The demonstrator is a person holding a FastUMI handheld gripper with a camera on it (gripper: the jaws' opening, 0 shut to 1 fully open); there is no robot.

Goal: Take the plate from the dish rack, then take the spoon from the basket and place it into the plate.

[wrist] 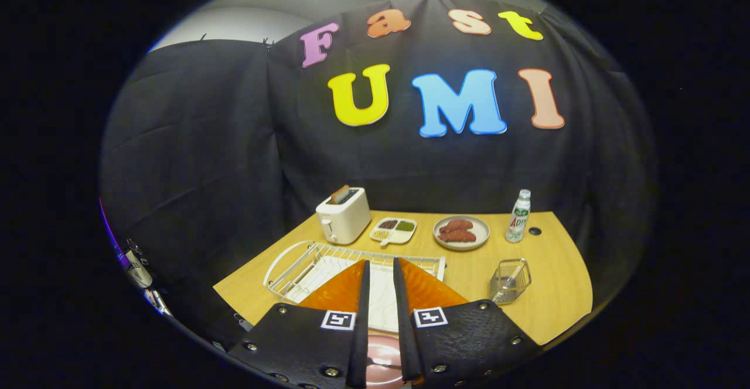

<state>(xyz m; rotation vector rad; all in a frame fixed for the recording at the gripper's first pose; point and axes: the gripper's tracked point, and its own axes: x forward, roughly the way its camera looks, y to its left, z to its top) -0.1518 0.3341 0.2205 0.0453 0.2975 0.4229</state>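
Observation:
My gripper (381, 267) hangs well above the table's near edge, its fingers (361, 295) open by a narrow gap with nothing held between them. Through that gap, low down near the fingers' base, a pink plate (382, 358) shows; it seems to lie on the table below me. Just beyond the fingertips sits the white wire dish rack (293, 263) with a white mat inside. Right of the fingers stands a small clear basket (510, 282) with the spoon (514, 274) leaning in it.
At the back of the wooden table (556, 295) stand a white toaster (344, 215), a divided dish of foods (394, 230), a grey plate of sausages (461, 232) and a water bottle (518, 216). Black cloth walls close off the back and left.

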